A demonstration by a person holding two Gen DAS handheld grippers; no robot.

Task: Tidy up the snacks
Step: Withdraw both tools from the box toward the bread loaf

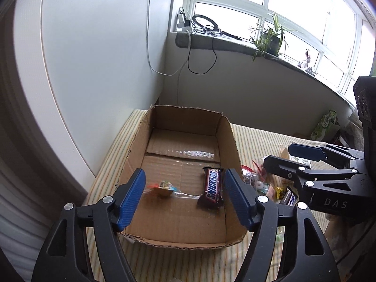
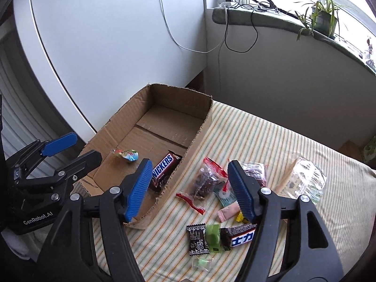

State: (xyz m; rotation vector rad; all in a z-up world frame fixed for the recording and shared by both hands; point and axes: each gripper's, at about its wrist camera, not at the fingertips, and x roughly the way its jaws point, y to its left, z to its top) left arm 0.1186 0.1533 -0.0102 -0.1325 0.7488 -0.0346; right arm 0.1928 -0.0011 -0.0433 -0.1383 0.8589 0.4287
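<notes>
An open cardboard box (image 1: 231, 131) (image 2: 198, 143) stands on the striped cloth. A Snickers bar (image 1: 212, 185) (image 2: 162, 166) lies inside it against the right wall. A small colourful wrapped candy (image 1: 164, 185) (image 2: 127, 154), blurred, is on the box's left side. My left gripper (image 1: 185, 176) (image 2: 80, 145) hangs open over the box's near end with nothing between its fingers. My right gripper (image 2: 190, 164) (image 1: 278, 154) is open too, straddling the box's right wall. Loose snacks lie right of the box: a red-edged clear bag (image 2: 206, 181), a black wrapper (image 2: 197, 239) and a brown bar (image 2: 239, 235).
A clear pack of pale biscuits (image 2: 303, 181) lies farther right on the cloth (image 2: 270, 136). A white cabinet (image 1: 98, 58) rises just left of the box. Behind are the wall, hanging cables (image 1: 202, 54) and a windowsill with a potted plant (image 1: 270, 40). A green bag (image 1: 326, 124) sits at the far right.
</notes>
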